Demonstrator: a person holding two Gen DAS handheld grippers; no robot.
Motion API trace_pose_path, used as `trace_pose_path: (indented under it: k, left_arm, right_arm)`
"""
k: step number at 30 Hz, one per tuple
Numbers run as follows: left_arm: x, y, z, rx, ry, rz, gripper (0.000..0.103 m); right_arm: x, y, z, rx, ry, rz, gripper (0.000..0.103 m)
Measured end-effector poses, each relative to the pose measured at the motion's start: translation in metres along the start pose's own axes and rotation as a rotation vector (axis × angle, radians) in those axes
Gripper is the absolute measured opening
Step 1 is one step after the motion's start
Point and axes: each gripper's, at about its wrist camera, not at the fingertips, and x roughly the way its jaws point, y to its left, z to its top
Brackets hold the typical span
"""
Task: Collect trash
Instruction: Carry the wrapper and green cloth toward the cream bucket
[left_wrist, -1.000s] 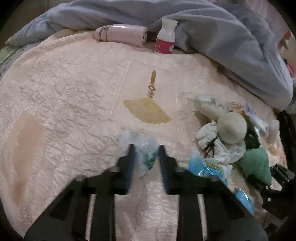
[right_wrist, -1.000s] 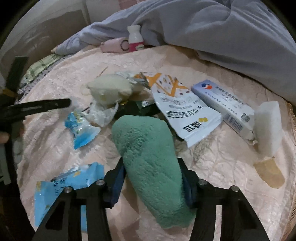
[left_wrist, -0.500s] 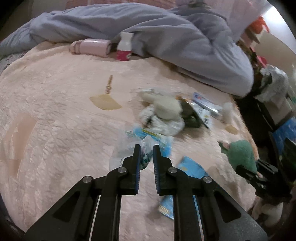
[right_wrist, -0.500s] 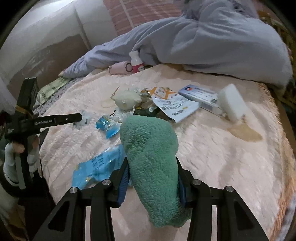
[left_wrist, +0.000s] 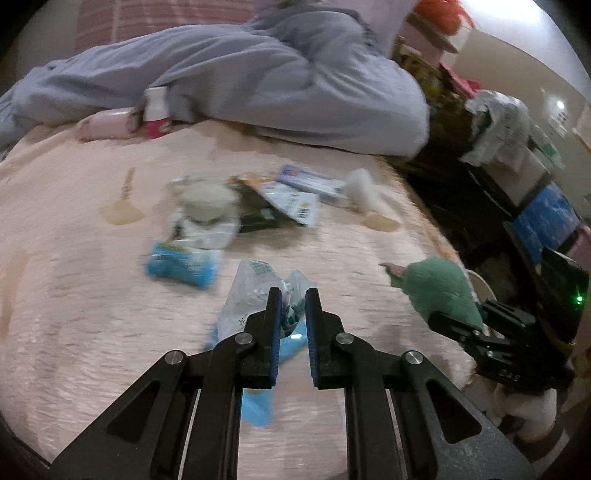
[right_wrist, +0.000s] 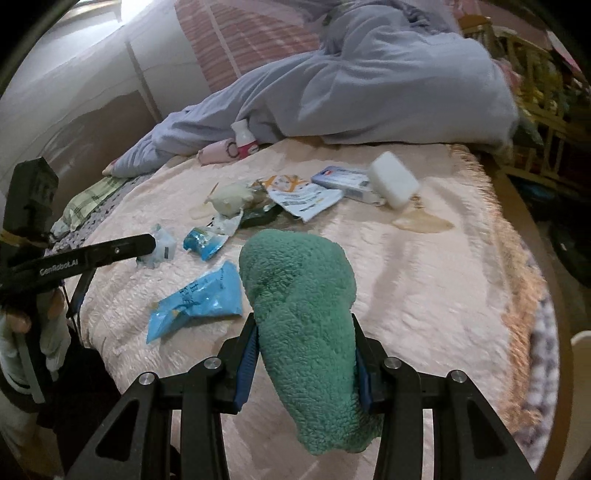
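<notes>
My left gripper (left_wrist: 292, 295) is shut on a crumpled clear plastic wrapper (left_wrist: 251, 295) and holds it above the pink bedspread (left_wrist: 74, 288). From the right wrist view the left gripper (right_wrist: 147, 245) shows with the wrapper (right_wrist: 162, 247) at its tip. My right gripper (right_wrist: 304, 325) is shut on a fuzzy green sock (right_wrist: 299, 295), lifted above the bed's near edge; it also shows in the left wrist view (left_wrist: 439, 288). Loose trash lies on the bed: a blue packet (right_wrist: 199, 299), a smaller blue packet (right_wrist: 205, 242), a white and orange pouch (right_wrist: 303, 195), a white-blue box (right_wrist: 343, 182).
A cream plush (right_wrist: 231, 195), a white sponge block (right_wrist: 393, 181), a pink bottle (right_wrist: 218, 153) and a white bottle (right_wrist: 243, 138) lie by the grey-blue duvet (right_wrist: 369, 92). Cluttered dark shelves (left_wrist: 498, 155) stand right of the bed. A white rim (right_wrist: 581, 354) shows at the lower right.
Both grippers have pulled back and up from the trash pile, each carrying its item. The left gripper has swung right with the wrapper; the right has lifted the sock farther from the bed.
</notes>
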Motion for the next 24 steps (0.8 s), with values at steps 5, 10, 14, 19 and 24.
trace_pose_path:
  k: [5,10,14,19,24]
  left_arm:
    - [0.012,-0.045,-0.001,0.065,0.016,-0.046,0.010]
    - [0.025,-0.084,-0.002,0.127,0.030,-0.080,0.010]
    - [0.036,-0.114,-0.003,0.168,0.046,-0.107,0.010]
    - [0.048,-0.150,-0.004,0.214,0.061,-0.146,0.010]
    - [0.064,-0.190,-0.006,0.260,0.085,-0.196,0.010]
  right_arm:
    - [-0.024,-0.019,-0.009,0.031,-0.025,-0.037,0.042]
    - [-0.047,-0.044,-0.021,0.072,-0.046,-0.082,0.042]
    - [-0.064,-0.065,-0.030,0.110,-0.062,-0.112,0.042]
    - [-0.084,-0.090,-0.042,0.151,-0.079,-0.155,0.042]
    - [-0.108,-0.119,-0.055,0.196,-0.093,-0.212,0.042]
